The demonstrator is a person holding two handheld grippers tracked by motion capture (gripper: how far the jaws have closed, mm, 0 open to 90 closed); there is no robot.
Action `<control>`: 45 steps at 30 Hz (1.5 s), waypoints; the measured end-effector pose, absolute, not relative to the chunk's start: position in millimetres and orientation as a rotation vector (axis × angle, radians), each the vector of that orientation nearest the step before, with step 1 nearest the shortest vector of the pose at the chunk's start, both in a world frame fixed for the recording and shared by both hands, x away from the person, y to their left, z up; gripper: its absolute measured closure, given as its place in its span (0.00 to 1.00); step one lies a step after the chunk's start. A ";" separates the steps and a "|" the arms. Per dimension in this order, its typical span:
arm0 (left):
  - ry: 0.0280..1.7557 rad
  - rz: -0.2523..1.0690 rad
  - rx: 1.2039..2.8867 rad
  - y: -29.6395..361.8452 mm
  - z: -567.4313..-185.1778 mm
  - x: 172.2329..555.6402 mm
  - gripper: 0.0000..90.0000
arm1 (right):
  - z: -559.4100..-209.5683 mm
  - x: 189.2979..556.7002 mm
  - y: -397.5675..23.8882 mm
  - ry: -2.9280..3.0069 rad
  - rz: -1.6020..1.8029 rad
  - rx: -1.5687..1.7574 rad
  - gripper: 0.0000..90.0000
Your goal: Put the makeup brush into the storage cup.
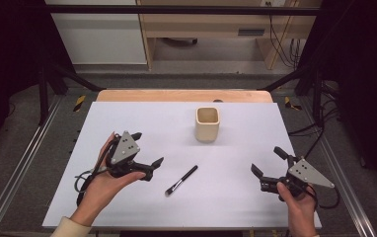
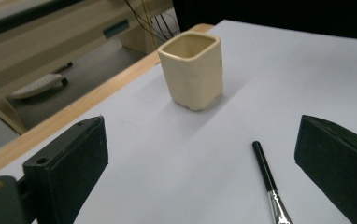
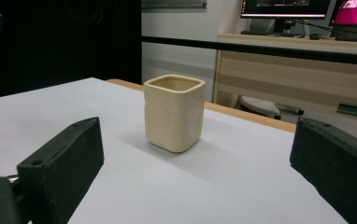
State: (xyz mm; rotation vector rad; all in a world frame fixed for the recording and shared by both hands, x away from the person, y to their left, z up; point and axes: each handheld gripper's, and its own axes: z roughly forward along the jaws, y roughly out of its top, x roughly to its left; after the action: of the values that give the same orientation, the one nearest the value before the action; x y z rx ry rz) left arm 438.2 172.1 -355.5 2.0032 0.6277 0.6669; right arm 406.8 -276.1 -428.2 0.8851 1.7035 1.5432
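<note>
The white table sheet (image 1: 127, 197) carries no readable writing. At centre frame stands an unmarked cream square ceramic cup (image 1: 207, 124). Lower left, the left gripper (image 1: 147, 148) gapes empty; lower right, the right gripper (image 1: 268, 161) likewise. Between them lies a black-handled makeup brush (image 1: 181, 179).

white table sheet (image 1: 127, 197) | wooden desk (image 1: 201, 24) | monitors (image 3: 284, 8) | floor cables (image 1: 282, 44)
</note>
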 end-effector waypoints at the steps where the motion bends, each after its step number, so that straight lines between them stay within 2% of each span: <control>1: 0.629 0.664 2.025 168.9 -356.7 439.2 0.03 | -428.1 406.6 -276.2 1.704 1.543 0.888 0.04; 19: 0.693 0.597 2.196 128.4 -376.6 454.2 0.08 | -429.3 406.8 -276.1 1.709 1.546 0.898 0.04; 45: 0.682 0.556 2.255 97.6 -394.7 462.4 0.08 | -430.6 407.2 -274.7 1.726 1.531 0.894 0.04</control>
State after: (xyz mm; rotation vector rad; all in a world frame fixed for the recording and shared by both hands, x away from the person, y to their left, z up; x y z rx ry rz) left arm 462.4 97.6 -394.7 2.2552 0.6817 0.5564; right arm 407.2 -274.7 -430.6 0.8942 1.7260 1.5309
